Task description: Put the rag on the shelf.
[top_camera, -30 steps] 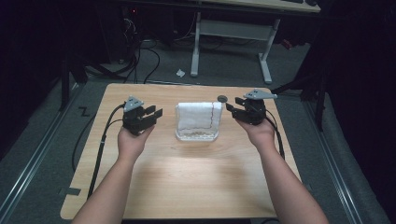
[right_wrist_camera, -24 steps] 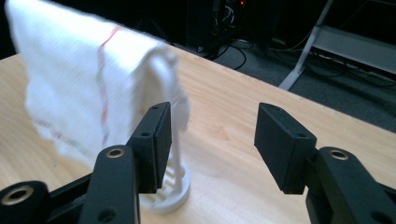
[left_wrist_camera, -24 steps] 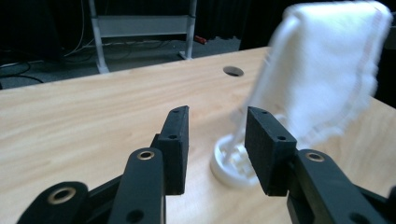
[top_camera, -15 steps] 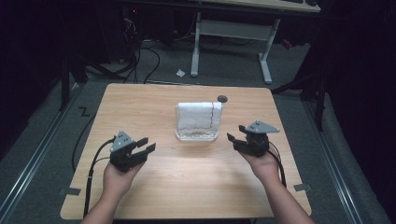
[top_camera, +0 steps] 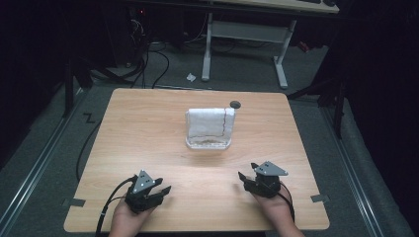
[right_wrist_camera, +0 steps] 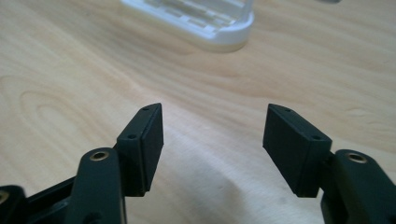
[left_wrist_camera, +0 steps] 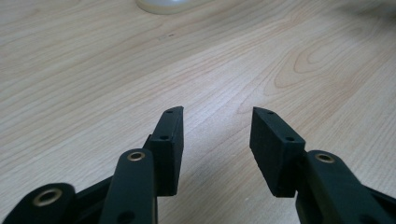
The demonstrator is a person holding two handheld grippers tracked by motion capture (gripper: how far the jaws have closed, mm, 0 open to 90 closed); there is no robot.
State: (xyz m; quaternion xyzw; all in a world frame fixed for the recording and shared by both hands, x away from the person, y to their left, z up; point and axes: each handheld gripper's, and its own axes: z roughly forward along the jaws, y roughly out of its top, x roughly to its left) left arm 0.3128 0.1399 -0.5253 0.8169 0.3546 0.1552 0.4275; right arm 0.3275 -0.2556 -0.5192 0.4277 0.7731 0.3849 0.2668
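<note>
Black jaws are seen spread and empty, having just been opening, on the left tool (top_camera: pixel 159 189) and right tool (top_camera: pixel 245 178), both held low over the wooden worktop (top_camera: pixel 148 128). A white towel (top_camera: pixel 209 122) in its clear tray (top_camera: pixel 208 143) is seen ahead, well apart, midway between both hands.

One clear container (top_camera: pixel 209 143) stands ahead of the fingers, well apart from them, and one white towel (top_camera: pixel 208 123) is draped in it. One dark round grommet (top_camera: pixel 235 104) sits beyond that. Two grippers are here, left gripper (top_camera: pixel 159 187) and right gripper (top_camera: pixel 245 177), each with two black fingers (left_wrist_camera: pixel 169 140), nothing between them.
</note>
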